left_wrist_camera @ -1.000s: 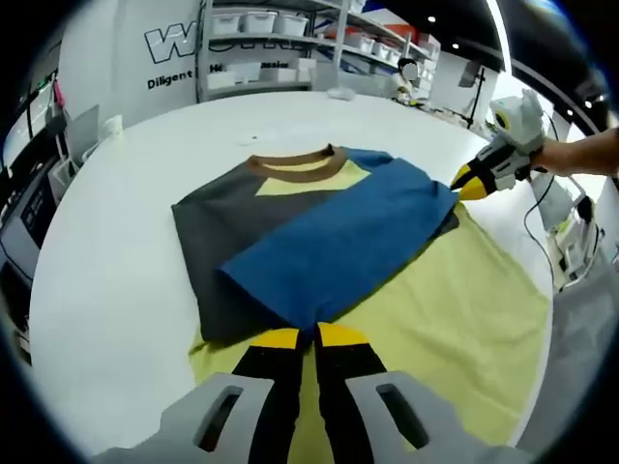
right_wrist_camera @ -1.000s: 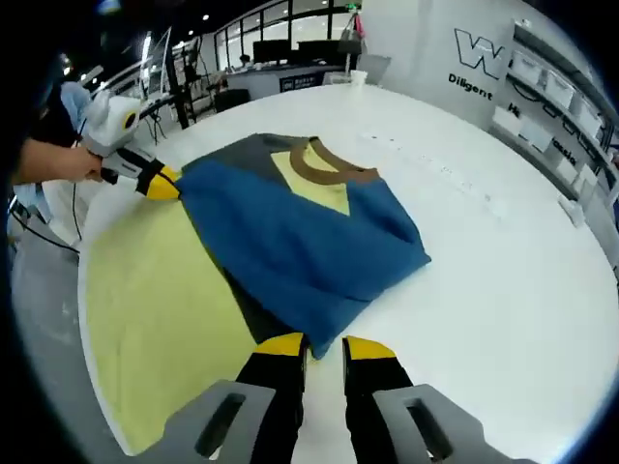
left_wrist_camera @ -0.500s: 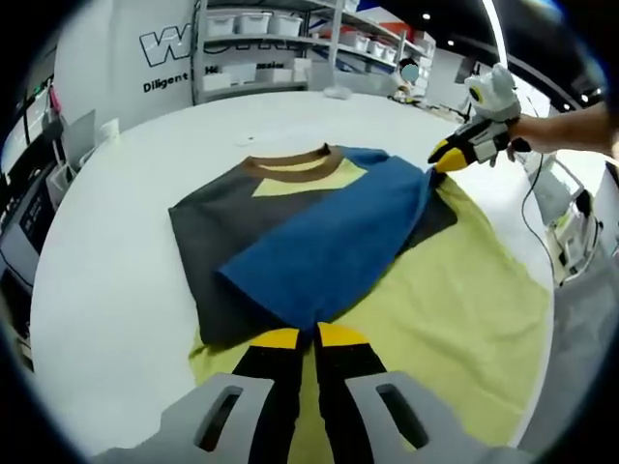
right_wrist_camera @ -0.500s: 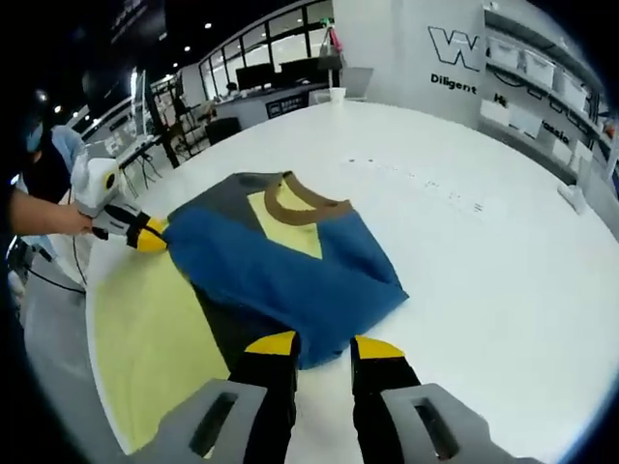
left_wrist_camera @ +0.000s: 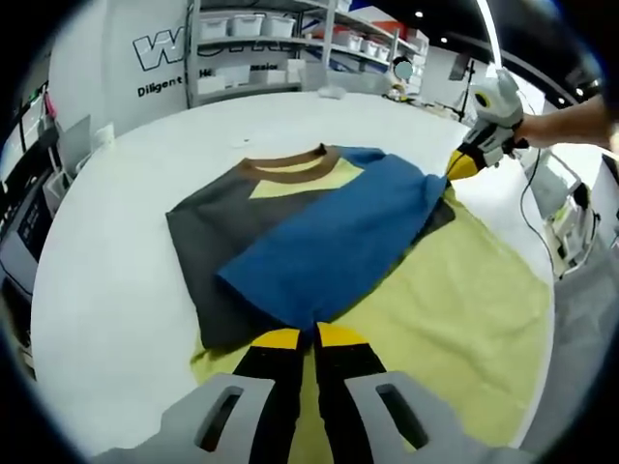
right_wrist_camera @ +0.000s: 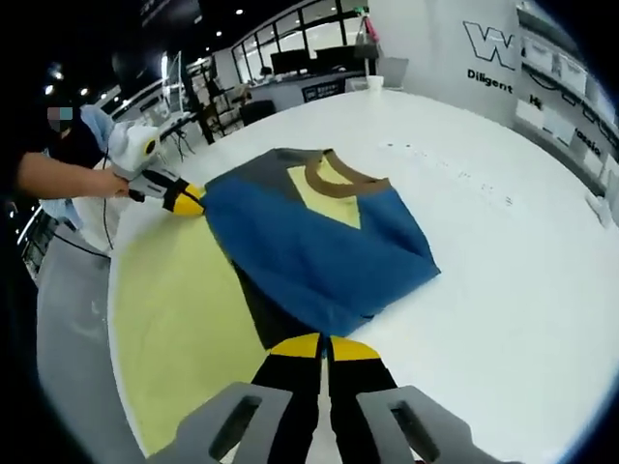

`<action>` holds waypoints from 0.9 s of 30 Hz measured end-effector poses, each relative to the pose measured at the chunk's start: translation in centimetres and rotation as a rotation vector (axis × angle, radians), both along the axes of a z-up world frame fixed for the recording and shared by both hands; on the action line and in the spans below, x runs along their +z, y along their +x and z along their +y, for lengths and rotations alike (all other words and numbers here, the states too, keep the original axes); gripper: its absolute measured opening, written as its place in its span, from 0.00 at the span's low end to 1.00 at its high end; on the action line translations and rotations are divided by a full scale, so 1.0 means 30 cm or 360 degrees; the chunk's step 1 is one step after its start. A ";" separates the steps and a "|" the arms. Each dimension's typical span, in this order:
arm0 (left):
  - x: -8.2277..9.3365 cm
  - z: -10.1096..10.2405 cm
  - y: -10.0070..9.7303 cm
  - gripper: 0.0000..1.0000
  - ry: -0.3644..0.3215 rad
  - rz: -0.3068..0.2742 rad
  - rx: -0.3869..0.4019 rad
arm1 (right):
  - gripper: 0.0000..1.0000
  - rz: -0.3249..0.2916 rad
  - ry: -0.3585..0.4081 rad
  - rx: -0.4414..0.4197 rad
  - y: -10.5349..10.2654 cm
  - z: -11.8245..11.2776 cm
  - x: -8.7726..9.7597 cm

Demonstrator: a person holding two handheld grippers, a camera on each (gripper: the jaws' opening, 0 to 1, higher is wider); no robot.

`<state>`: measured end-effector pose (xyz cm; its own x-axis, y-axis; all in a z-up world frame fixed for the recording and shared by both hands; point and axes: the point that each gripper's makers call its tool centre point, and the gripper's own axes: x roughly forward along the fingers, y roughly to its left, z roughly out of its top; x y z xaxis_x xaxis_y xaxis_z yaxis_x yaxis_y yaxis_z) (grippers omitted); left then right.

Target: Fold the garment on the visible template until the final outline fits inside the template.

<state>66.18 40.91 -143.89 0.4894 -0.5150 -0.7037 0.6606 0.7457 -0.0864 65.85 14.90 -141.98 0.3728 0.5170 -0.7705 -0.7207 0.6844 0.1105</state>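
Note:
A T-shirt [left_wrist_camera: 319, 242] with dark grey, blue and yellow panels and a brown collar lies part-folded on a yellow-green template [left_wrist_camera: 455, 309] on a white table. A blue flap is folded across it. My left gripper [left_wrist_camera: 308, 337] is shut on the flap's near corner. In the right gripper view it comes in from the left [right_wrist_camera: 191, 203], held by a hand. My right gripper [right_wrist_camera: 326, 346] is shut on the T-shirt's [right_wrist_camera: 319, 242] blue edge, beside the template [right_wrist_camera: 174, 309]. In the left gripper view it sits at the far right corner [left_wrist_camera: 462, 164].
The round white table [left_wrist_camera: 116, 242] extends wide around the template, and its edge runs close behind the template [right_wrist_camera: 87, 319]. Shelves with white bins [left_wrist_camera: 261, 39] stand at the back. A person's arm [right_wrist_camera: 58, 174] and a cable [left_wrist_camera: 537, 208] hang near the table's edge.
The right gripper's jaws, apart half a second ago, have closed on the blue edge. The right gripper shifted slightly at the garment's corner. The left gripper kept its hold.

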 end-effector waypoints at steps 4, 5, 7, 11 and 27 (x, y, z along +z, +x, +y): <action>-0.001 0.000 0.001 0.03 0.0004 -0.0004 -0.0004 | 0.00 -0.0031 -0.0036 0.0021 0.002 0.002 -0.015; -0.002 0.000 0.001 0.03 0.0005 -0.0005 -0.0005 | 0.00 -0.0019 -0.0042 0.0019 -0.001 0.005 -0.023; -0.002 0.000 0.001 0.03 0.0006 -0.0003 -0.0004 | 0.00 -0.0027 -0.0158 0.0130 -0.029 -0.003 -0.039; -0.001 -0.001 0.001 0.03 0.0007 -0.0006 -0.0007 | 0.00 -0.0136 -0.0288 0.0342 -0.061 -0.007 -0.047; -0.003 -0.002 0.003 0.03 0.0009 -0.0011 -0.0013 | 0.07 -0.0066 -0.0055 0.0219 0.001 -0.027 0.042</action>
<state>66.27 40.85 -143.98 0.4900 -0.5150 -0.7033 0.6673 0.7407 -0.0775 65.88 14.08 -140.71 0.3323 0.5390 -0.7740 -0.8114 0.5817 0.0568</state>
